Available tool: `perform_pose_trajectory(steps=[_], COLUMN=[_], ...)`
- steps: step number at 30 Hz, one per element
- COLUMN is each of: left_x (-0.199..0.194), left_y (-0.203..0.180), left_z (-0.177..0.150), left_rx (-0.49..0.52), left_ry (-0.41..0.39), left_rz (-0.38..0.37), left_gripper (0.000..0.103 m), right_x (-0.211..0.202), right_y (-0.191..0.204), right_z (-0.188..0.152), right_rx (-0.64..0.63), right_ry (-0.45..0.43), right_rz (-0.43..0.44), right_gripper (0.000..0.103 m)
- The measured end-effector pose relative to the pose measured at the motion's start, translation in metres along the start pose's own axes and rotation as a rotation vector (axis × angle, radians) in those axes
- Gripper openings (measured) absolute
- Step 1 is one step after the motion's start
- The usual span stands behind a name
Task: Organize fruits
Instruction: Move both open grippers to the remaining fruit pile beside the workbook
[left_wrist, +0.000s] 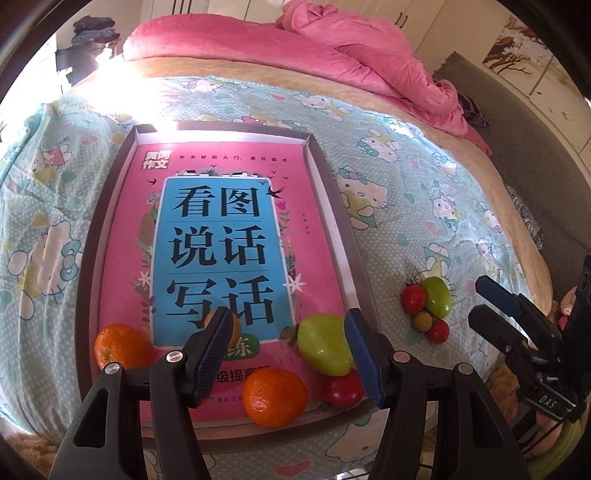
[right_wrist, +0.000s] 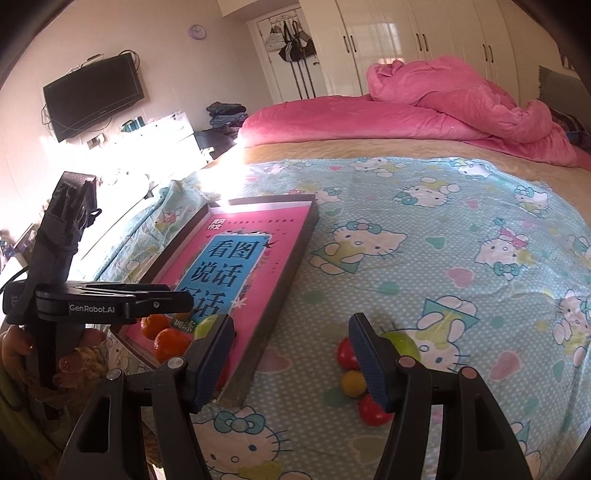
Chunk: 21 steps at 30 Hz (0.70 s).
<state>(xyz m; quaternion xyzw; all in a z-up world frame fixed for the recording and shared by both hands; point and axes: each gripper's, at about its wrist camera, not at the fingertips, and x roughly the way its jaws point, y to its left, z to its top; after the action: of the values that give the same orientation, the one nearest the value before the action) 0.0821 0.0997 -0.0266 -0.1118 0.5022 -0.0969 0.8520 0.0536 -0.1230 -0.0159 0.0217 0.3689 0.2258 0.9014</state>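
A shallow brown tray (left_wrist: 88, 266) holding a pink book lies on the bedspread. At its near end sit three oranges, one of them (left_wrist: 275, 397) in front, a green mango (left_wrist: 325, 345) and a red tomato (left_wrist: 343, 389). My left gripper (left_wrist: 286, 317) hovers open over them with nothing between its fingers; one orange is half hidden behind its left finger. To the right of the tray a green fruit (right_wrist: 404, 341), two red tomatoes (right_wrist: 345, 352) and a small yellow fruit (right_wrist: 353, 384) lie on the bed. My right gripper (right_wrist: 291, 321) stands open and empty above them.
A crumpled pink duvet (right_wrist: 443, 103) covers the far end of the bed. The tray's wall (right_wrist: 291, 273) stands between the two fruit groups. A hand (right_wrist: 74, 362) holds the left gripper (right_wrist: 184, 301) at the bed's near edge.
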Motion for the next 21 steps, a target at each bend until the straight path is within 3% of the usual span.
perform_pose_trajectory(steps=[14,21], left_x=[-0.004,-0.003], left_y=[-0.024,-0.038], left_z=[-0.005,-0.009], left_rx=[0.072,0.106], left_ry=[0.002,0.015], left_rz=[-0.037,-0.053], left_gripper=[0.065,0.065], right_x=[-0.024,-0.028], right_y=[-0.055,-0.072], right_z=[0.006,0.003], right_rx=[0.13,0.166], right_ry=[-0.046,-0.029], right_rz=[-0.09,-0.106], right_gripper=[0.065,0.065])
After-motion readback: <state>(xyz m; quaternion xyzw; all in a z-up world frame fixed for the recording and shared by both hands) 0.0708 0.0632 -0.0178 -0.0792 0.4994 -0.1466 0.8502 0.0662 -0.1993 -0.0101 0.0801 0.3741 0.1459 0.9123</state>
